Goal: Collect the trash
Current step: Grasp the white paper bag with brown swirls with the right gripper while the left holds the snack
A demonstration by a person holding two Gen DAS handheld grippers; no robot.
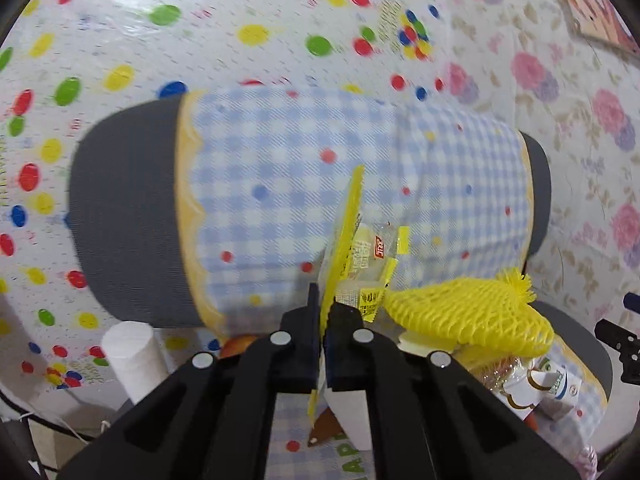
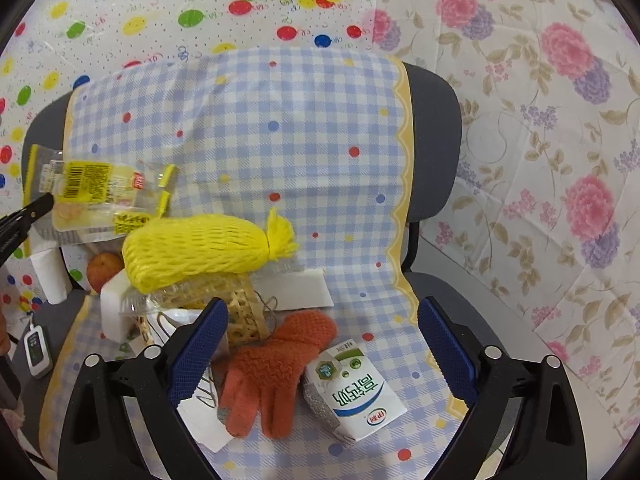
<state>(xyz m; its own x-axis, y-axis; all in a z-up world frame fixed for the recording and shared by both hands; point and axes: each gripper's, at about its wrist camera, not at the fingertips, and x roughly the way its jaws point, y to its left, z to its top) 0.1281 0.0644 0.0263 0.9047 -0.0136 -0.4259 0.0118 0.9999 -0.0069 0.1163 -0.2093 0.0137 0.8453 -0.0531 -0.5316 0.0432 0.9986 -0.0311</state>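
A clear and yellow snack wrapper hangs above the chair seat, and my left gripper is shut on its edge. In the right wrist view the same wrapper is at the far left, with the left gripper's tip on it. My right gripper stands open over the seat with nothing between its fingers. Below it lie an orange knitted glove and a white and green milk carton. A yellow foam net rests on a wicker basket.
Everything lies on an office chair under a blue checked cloth. An apple, a white foam block and a white sheet are near the basket. A white roll stands left of the chair. Patterned plastic sheets cover the walls.
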